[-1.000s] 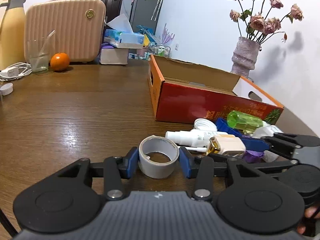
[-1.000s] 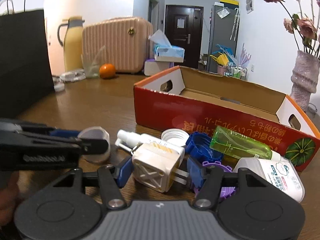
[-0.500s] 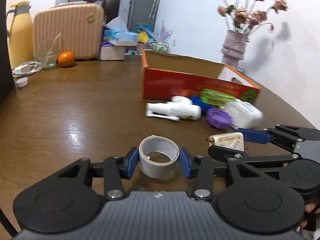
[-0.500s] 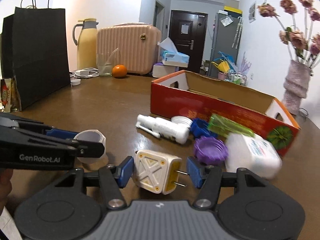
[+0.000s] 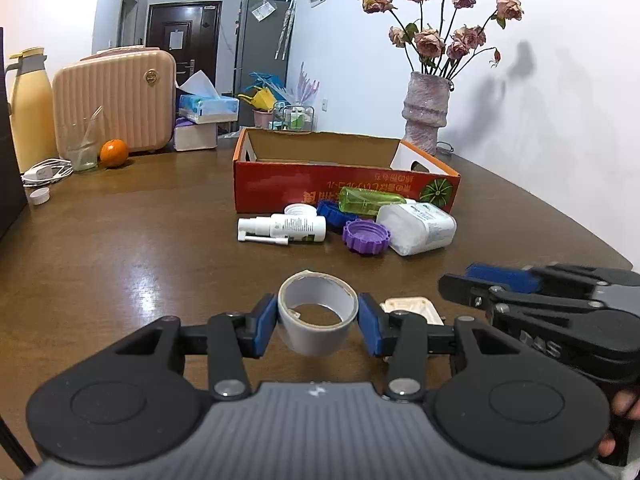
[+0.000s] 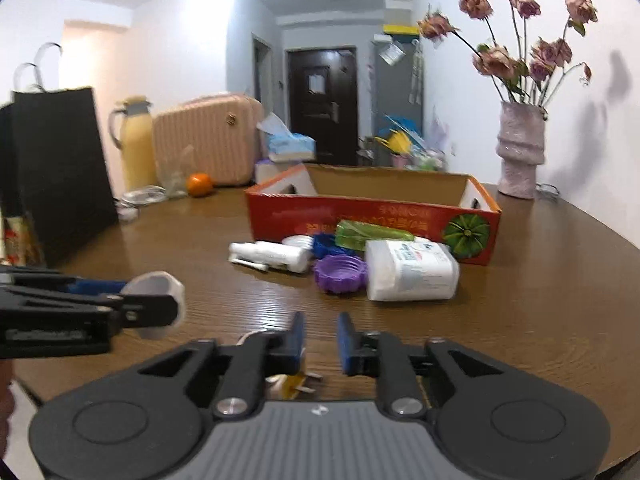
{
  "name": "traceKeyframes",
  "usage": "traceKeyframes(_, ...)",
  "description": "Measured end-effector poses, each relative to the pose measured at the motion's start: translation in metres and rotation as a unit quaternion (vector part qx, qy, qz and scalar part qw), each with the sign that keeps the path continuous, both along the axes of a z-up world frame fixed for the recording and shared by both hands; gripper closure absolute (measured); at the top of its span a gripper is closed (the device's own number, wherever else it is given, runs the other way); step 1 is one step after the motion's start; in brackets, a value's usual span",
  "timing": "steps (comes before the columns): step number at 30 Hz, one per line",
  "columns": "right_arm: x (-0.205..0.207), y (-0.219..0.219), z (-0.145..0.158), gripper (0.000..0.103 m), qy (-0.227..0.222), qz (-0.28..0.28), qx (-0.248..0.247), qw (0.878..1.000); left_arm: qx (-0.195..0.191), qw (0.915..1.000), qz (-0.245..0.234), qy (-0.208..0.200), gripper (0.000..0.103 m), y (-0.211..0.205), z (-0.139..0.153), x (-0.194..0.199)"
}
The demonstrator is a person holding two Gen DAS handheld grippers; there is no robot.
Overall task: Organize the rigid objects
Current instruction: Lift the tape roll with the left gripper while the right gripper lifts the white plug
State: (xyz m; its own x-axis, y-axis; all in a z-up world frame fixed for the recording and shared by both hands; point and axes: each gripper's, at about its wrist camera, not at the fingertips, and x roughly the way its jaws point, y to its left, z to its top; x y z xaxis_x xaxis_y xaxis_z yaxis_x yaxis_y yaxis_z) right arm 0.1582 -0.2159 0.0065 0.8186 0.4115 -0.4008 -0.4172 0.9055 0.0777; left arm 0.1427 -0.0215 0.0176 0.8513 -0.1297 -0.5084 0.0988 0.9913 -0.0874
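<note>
My left gripper (image 5: 318,316) is shut on a grey tape roll (image 5: 316,322), held just above the brown table (image 5: 120,264). The jaws of my right gripper (image 6: 320,336) are closing with nothing between them. The white plug adapter (image 6: 292,386) lies on the table under its left finger, also visible as the plug adapter (image 5: 408,306) behind my left gripper. Farther off stands an open red cardboard box (image 5: 344,184). In front of it lie a white spray bottle (image 5: 292,226), a purple lid (image 5: 366,236), a white bottle (image 5: 420,226), a green bottle (image 5: 368,200) and a blue lid (image 5: 330,212).
A pink suitcase (image 5: 116,100), a yellow jug (image 5: 30,108), a glass (image 5: 82,144), an orange (image 5: 114,153) and tissue boxes (image 5: 204,120) line the far left. A vase of dried roses (image 5: 426,116) stands at the back right, a black bag (image 6: 56,168) at the left.
Both grippers have drawn back from the pile by the box. The right gripper has let go of the plug adapter, which now lies on the table beneath it, and its jaws have narrowed.
</note>
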Motion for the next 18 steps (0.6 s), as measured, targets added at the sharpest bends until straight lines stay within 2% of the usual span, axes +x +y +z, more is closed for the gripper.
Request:
traceKeyframes(1, -0.005, 0.001, 0.000, 0.043, -0.007, 0.010, 0.002, 1.000, 0.002, 1.0000, -0.001, 0.000, 0.059, -0.001, 0.000, -0.002)
traceKeyframes(2, -0.008, 0.004, -0.001, 0.033, -0.012, 0.021, -0.001, 1.000, 0.004, 1.0000, 0.000, 0.001, 0.059, 0.000, -0.001, -0.003)
traceKeyframes(7, -0.009, 0.020, -0.015, 0.032, -0.002, 0.037, -0.035, 0.999, 0.008, 0.9999, 0.007, 0.004, 0.059, 0.003, -0.003, -0.004)
traceKeyframes(9, -0.007, 0.027, -0.022, 0.028, -0.004, 0.046, -0.049, 0.998, 0.006, 0.9999, 0.009, 0.007, 0.059, 0.005, -0.006, -0.003)
traceKeyframes(11, 0.000, 0.032, -0.029, 0.020, -0.006, 0.051, -0.072, 0.996, 0.006, 0.9999, 0.010, 0.012, 0.059, 0.007, -0.008, -0.002)
traceKeyframes(15, 0.021, 0.036, -0.034, 0.022, 0.006, 0.058, -0.098, 0.993, 0.004, 0.9996, 0.016, 0.021, 0.059, 0.014, -0.014, 0.004)
traceKeyframes(18, 0.038, 0.037, -0.033, 0.040, 0.025, 0.036, -0.083, 0.996, 0.001, 0.9994, 0.021, 0.028, 0.059, 0.019, -0.018, 0.010)
